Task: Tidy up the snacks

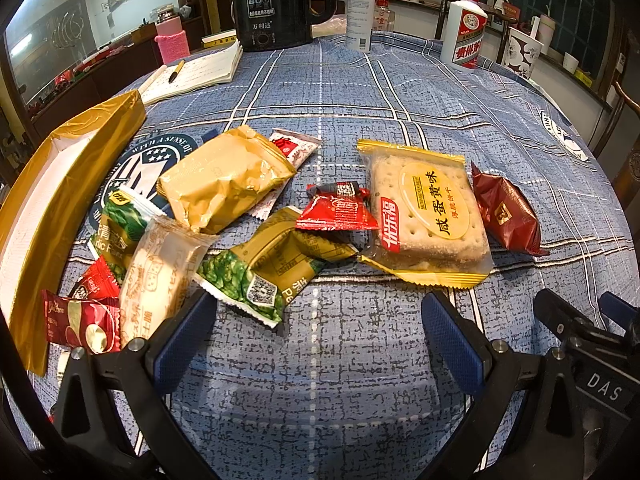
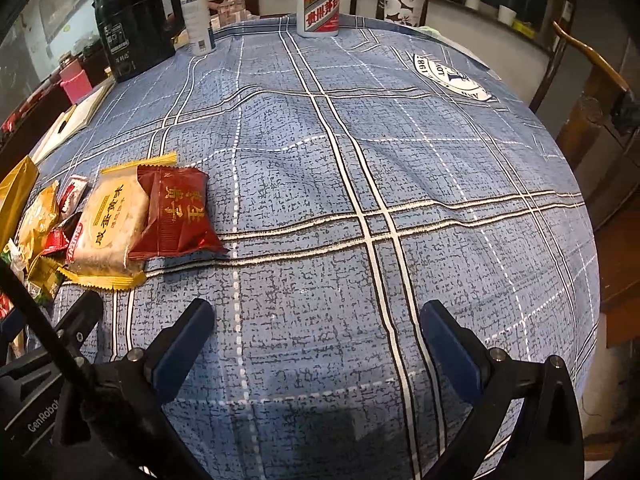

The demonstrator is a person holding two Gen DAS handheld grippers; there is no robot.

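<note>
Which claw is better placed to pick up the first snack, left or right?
Probably the left claw: it is open, with the green pea packet just ahead. The right claw, also open, faces bare tablecloth; the snacks lie off to its left.

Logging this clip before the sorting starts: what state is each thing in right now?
Left claw: open, empty, above the cloth.
Right claw: open, empty.
Gold box: open, nothing visible inside.
Cracker pack: sealed, lying flat.
Dark red packet: sealed, overlapping the cracker pack's edge.
Green pea packet: sealed, lying in the pile.
Notebook: open, pen on it.
White bottle: upright, capped.
Kettle: upright.
</note>
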